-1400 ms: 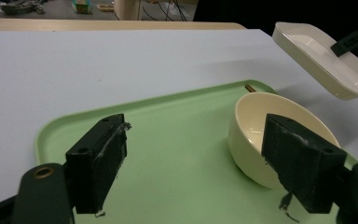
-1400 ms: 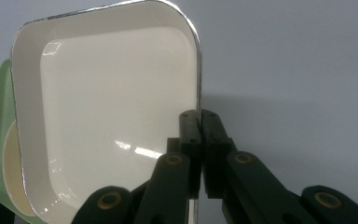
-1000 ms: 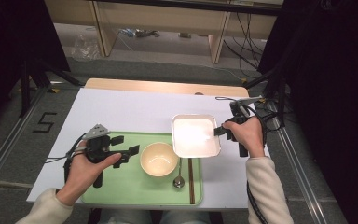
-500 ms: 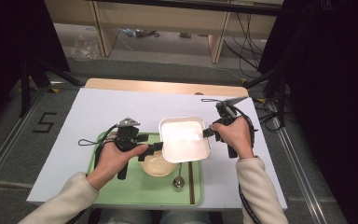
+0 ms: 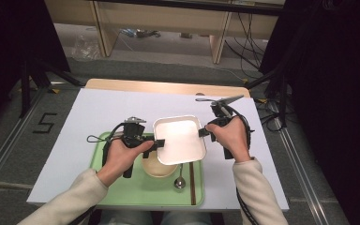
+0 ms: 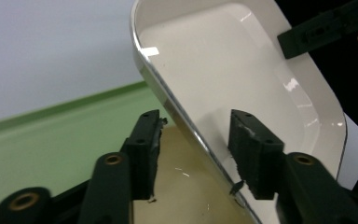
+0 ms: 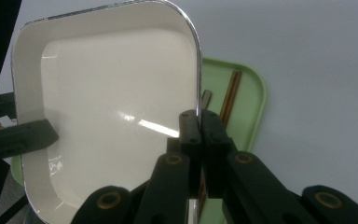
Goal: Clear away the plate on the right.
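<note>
From above, the white dish covers most of the bowl on the green tray, leaving a crescent of it showing. The spoon shows its round end, its handle lost under the dish. The tray's near edge is cut off by the person's sleeve. In the left gripper view, the left hand-held gripper straddles the dish's rim; whether its pads press cannot be told.

Brightly lit from above on the white table, dark at both sides, with glare streaks on the white dish and soft, slightly blurred close-up jaws.
</note>
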A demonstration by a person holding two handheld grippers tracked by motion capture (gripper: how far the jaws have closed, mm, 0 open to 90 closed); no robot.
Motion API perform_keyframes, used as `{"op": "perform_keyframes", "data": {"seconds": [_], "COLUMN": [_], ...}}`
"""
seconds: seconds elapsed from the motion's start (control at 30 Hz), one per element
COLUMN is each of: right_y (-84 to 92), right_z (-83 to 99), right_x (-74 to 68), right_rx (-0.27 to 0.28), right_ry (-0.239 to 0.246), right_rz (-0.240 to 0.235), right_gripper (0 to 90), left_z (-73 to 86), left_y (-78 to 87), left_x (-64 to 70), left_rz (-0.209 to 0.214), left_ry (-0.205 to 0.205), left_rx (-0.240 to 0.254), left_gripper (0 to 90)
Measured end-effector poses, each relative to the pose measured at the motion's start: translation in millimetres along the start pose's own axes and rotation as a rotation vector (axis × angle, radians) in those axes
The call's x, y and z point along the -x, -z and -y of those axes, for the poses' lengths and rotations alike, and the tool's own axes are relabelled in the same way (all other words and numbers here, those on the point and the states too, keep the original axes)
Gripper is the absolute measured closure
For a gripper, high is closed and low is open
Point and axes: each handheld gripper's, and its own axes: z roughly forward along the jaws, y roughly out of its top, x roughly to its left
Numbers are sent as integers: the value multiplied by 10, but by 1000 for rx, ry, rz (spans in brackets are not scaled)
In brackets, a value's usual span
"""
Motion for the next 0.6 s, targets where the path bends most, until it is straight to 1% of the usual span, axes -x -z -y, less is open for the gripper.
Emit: {"op": "perform_keyframes", "data": {"seconds": [0.03, 0.07, 0.1, 0.13, 0.17, 0.2, 0.23, 0.27, 0.3, 0.33, 0.37, 0.4, 0.47, 0.53, 0.57, 0.6], "right_y": [4, -5, -5, 13, 25, 22, 31, 29, 31, 29, 31, 38, 46, 69, 82, 122], "right_z": [6, 4, 4, 13, 13, 15, 18, 19, 23, 24, 26, 31, 29, 33, 33, 35], "right_x": [-27, -26, -26, -72, -83, -92, -98, -113, -140, -149, -169, -173, -208, -235, -252, -284], "right_rx": [-9, 3, 3, 8, 4, 13, 8, 15, 15, 18, 15, 9, 33, 58, 72, 94], "right_ry": [-15, 13, 13, -2, -5, -1, 6, 18, 12, 28, 23, 47, 41, 96, 119, 129], "right_rz": [0, 7, 7, 2, 10, -5, 1, -3, -8, -9, -20, -30, -59, -57, -61, -65], "right_gripper": [898, 897, 897, 897, 897, 896, 896, 896, 896, 895, 894, 889, 877, 855, 824, 752], "left_z": [-10, -21, -21, -37, -47, -61, -74, -91, -109, -132, -163, -180, -199, -247, -263, -275], "left_y": [23, 40, 40, 67, 81, 101, 126, 142, 167, 191, 223, 242, 262, 305, 312, 327], "left_x": [-10, -19, -19, -44, -56, -68, -79, -74, -82, -86, -96, -102, -110, -153, -174, -193], "left_rz": [-16, -26, -26, -28, -22, -28, -36, -43, -49, -51, -52, -56, -61, -55, -48, -48], "left_ry": [-10, 8, 8, 21, 32, 32, 17, 25, 18, 22, 19, 14, 12, 26, 39, 44], "left_rx": [0, 24, 24, 45, 53, 66, 71, 88, 97, 109, 119, 119, 121, 111, 112, 105], "left_gripper": [588, 621, 679, 703, 723, 742, 759, 781, 796, 813, 824, 828, 834, 838, 839, 840]}}
